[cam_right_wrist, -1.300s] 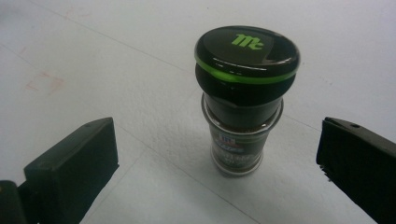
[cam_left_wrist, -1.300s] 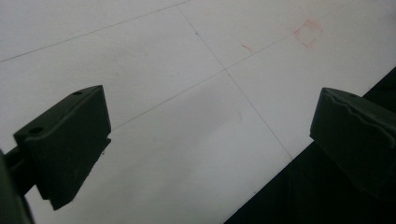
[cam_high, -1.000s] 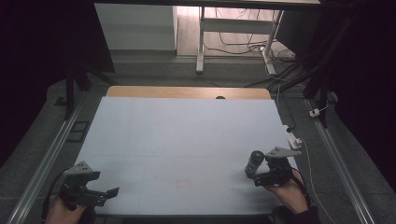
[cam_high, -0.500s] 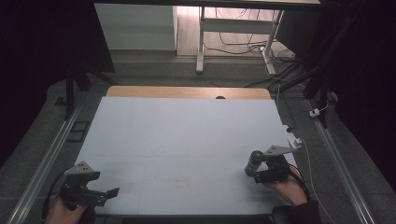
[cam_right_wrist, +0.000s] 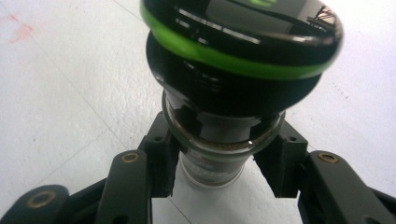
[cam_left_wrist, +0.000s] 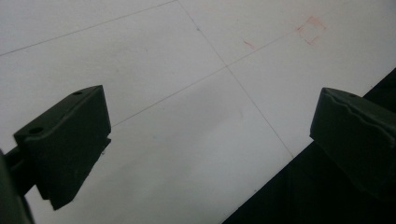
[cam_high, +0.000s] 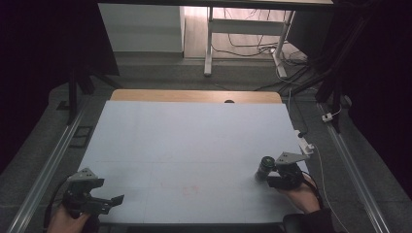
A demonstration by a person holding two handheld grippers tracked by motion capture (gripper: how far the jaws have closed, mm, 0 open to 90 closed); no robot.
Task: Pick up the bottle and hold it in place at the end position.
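Near the bench's (cam_high: 145, 145) right edge, our right gripper (cam_right_wrist: 219, 163) has just been closing, its fingers (cam_right_wrist: 161, 161) now clamped on the green-ringed bottle (cam_right_wrist: 233, 70), so a steady lift comes next, while the left gripper (cam_left_wrist: 210, 140) waits with fingers apart.

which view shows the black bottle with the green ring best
The right gripper view: the black glossy bottle with the green ring looms close, the right gripper clamped on its neck. The high view shows it small and dark. The left gripper view looks at bare white table.
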